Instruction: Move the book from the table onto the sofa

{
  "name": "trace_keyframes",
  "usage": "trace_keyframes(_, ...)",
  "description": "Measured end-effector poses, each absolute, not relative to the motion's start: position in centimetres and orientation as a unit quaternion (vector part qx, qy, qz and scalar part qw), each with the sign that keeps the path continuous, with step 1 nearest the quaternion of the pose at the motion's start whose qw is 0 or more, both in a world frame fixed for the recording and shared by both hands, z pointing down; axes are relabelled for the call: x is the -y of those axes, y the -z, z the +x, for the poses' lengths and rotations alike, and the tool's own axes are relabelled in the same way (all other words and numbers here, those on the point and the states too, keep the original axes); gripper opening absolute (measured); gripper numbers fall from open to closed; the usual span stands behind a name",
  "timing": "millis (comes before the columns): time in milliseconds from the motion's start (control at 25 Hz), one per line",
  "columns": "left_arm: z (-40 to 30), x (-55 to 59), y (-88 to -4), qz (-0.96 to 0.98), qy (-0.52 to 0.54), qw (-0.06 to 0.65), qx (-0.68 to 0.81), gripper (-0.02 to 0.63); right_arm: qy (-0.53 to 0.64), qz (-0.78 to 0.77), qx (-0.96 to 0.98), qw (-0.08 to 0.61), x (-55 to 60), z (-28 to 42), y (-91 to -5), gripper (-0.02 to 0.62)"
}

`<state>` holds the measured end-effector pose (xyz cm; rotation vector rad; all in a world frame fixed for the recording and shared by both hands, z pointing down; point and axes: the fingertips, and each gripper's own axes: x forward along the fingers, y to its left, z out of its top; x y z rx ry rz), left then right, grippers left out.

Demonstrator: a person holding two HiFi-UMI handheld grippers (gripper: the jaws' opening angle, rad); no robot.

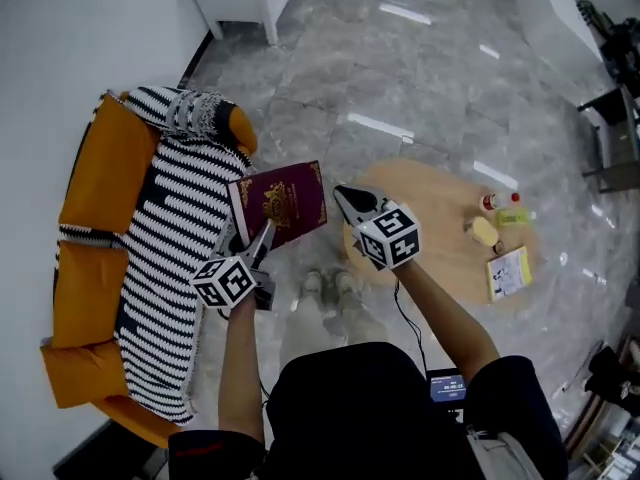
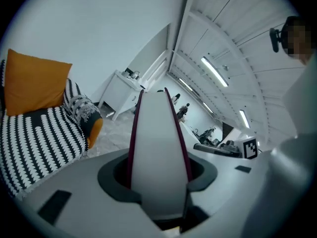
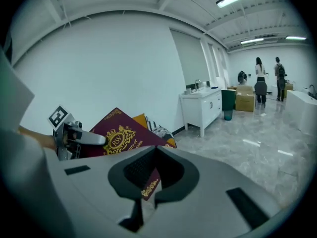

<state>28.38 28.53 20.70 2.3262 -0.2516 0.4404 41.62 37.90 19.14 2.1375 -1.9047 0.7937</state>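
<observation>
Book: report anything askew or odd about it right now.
The book hangs tilted in mid-air between the sofa and the table, clamped at its lower edge by the left hand-held gripper. Nothing looks damaged or spilled.

The sofa [image 1: 100,168] lies left of the book [image 1: 280,203], the table [image 1: 430,188] right of it; left gripper [image 1: 262,234] at the book's near edge, right gripper [image 1: 342,195] just beside its right edge.
</observation>
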Motion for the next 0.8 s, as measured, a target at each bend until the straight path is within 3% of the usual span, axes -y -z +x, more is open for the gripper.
trace_keyframes(800, 13.0, -31.6, -14.5, 0.886, -0.076, 0.33, 0.317, 0.207, -0.198, 0.53, 0.817, 0.111, -32.9, 27.4, -14.4, 0.017)
